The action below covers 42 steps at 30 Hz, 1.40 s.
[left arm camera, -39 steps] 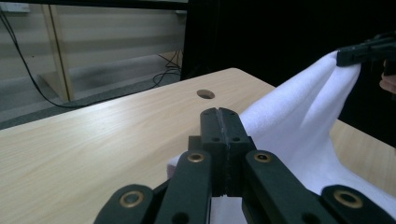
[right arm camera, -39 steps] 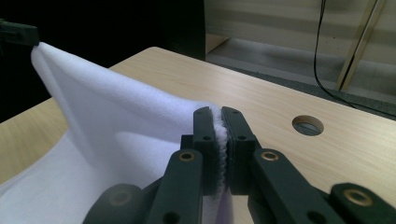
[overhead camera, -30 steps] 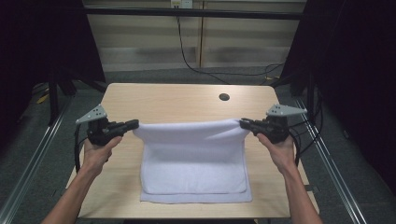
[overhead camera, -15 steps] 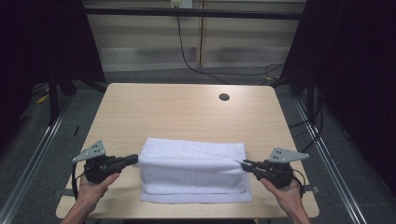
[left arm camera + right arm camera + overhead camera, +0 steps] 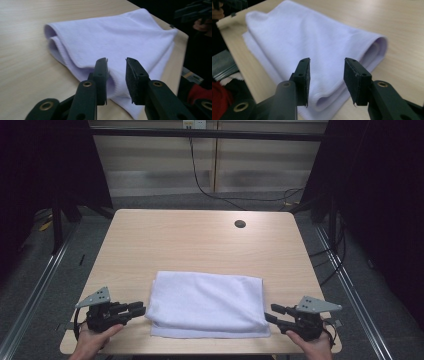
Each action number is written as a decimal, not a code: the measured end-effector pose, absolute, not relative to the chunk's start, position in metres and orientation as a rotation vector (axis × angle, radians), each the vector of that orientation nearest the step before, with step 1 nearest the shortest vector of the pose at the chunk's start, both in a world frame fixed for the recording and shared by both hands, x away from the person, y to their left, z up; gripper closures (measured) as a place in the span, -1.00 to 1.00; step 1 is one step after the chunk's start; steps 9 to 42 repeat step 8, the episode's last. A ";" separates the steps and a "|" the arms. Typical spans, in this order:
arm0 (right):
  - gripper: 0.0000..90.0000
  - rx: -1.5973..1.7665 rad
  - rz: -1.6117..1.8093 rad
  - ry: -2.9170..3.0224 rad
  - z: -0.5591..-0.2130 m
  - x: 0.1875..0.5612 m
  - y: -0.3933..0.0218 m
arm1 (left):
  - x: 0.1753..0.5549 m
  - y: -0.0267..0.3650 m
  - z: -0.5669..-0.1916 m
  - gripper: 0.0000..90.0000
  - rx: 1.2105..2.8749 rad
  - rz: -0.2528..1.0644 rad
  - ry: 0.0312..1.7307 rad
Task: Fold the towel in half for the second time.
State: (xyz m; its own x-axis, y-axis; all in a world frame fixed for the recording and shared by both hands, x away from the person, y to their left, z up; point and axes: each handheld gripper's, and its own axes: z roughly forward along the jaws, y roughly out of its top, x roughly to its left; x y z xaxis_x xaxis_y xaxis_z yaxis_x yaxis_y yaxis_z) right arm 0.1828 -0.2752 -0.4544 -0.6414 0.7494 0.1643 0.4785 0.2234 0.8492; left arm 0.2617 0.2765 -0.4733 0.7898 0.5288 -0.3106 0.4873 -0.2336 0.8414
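A white towel [image 5: 207, 302] lies folded in half on the wooden table [image 5: 200, 240], near its front edge. My left gripper [image 5: 136, 309] sits at the towel's left end, and its jaws have just been opening. In the left gripper view [image 5: 116, 65] the pads stand apart over the towel's corner [image 5: 105, 37] without pressing on it. At the towel's right end, my right gripper [image 5: 272, 313] has also just been opening. In the right gripper view [image 5: 325, 65] a fold of the towel [image 5: 312, 40] lies in the gap between the pads, which do not touch it.
A small dark round hole [image 5: 240, 224] sits in the tabletop at the back right. Bare wood stretches behind the towel. Metal rails run along both sides of the table, and cables lie on the floor beyond it.
Both grippers drew the towel's far edge towards the front edge and down, folding it in half. Their jaws then opened and let the towel go.
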 end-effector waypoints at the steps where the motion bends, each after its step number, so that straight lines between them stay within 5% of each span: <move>1: 0.25 1.164 1.373 2.205 -0.453 0.184 -0.278 | 0.267 0.276 -0.473 0.48 1.879 0.063 0.796; 8: -0.10 1.251 1.353 2.091 -0.459 0.197 -0.282 | 0.280 0.273 -0.470 -0.06 1.843 0.117 0.879; 42: -0.10 1.251 1.353 2.091 -0.459 0.197 -0.282 | 0.280 0.273 -0.470 -0.06 1.843 0.117 0.879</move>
